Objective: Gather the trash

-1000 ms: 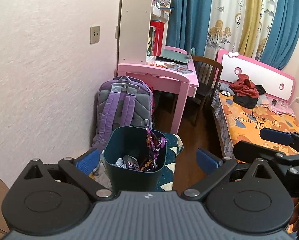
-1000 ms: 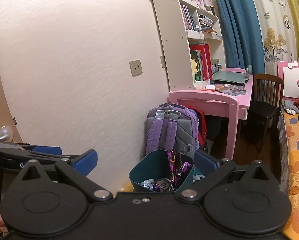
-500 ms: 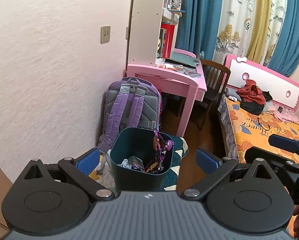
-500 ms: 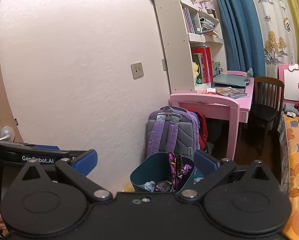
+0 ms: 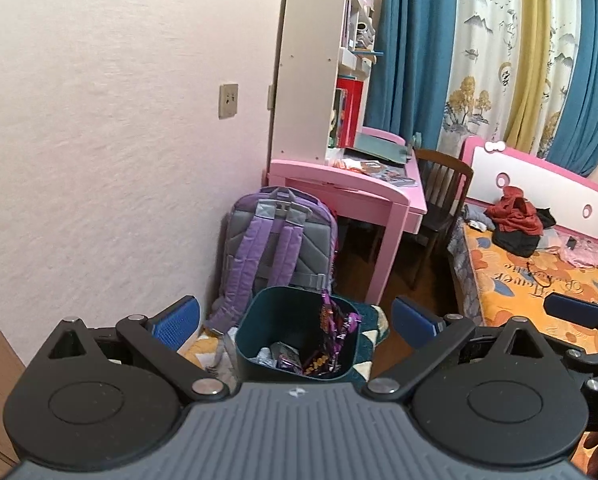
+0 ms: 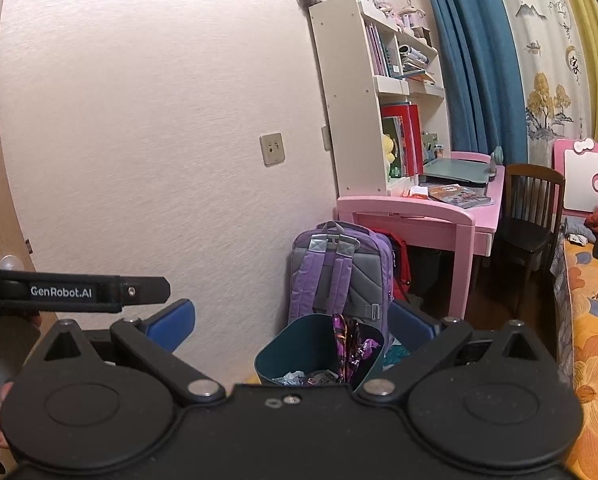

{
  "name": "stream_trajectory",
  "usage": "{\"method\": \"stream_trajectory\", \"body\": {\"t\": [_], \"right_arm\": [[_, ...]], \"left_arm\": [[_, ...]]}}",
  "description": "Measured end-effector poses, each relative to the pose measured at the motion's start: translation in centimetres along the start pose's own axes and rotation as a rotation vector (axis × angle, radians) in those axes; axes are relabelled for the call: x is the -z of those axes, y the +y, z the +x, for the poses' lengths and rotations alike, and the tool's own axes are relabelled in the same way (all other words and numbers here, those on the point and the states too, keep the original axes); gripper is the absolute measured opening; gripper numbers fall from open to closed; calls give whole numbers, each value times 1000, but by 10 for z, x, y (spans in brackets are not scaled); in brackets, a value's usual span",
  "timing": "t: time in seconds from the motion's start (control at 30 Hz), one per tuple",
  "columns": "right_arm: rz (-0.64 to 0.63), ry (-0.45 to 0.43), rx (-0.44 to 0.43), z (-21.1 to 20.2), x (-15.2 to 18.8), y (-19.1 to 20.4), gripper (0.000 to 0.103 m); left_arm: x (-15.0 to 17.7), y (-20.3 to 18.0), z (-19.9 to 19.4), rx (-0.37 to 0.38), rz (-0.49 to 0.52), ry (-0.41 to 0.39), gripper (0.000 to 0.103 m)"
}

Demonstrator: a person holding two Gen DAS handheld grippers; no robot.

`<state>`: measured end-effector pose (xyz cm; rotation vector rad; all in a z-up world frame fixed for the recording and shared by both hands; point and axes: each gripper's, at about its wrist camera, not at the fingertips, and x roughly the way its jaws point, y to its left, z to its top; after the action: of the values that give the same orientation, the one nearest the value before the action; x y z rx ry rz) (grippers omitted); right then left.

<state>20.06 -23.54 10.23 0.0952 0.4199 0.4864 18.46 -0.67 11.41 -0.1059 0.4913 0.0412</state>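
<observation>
Holding my left gripper (image 5: 295,320) with jaws spread wide, nothing between pads. My right gripper (image 6: 291,322) likewise gaping, carrying nothing. Dark teal trash bin (image 5: 295,334) sitting on floor at 6 o'clock in both wrist views, framed between fingers, not touching them. Purple snack wrappers (image 5: 333,336) sticking up along bin's inner right side, crumpled scraps lying at bottom. Purple backpack (image 5: 279,240) leaning just behind bin, toward 12 o'clock. Pink desk (image 5: 351,192) standing at 1 o'clock.
</observation>
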Motion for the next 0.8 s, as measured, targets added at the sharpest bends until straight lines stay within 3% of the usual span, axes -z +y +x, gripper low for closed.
{"method": "stream_trajectory", "body": {"t": [0.33,0.8], "right_arm": [[24,-6,6,4,-3,4,103],[55,61,53,15,7,0,103]], "left_arm": [[9,-6,7,5,34,67,103],[21,-11,15,35,37,124,103]]}}
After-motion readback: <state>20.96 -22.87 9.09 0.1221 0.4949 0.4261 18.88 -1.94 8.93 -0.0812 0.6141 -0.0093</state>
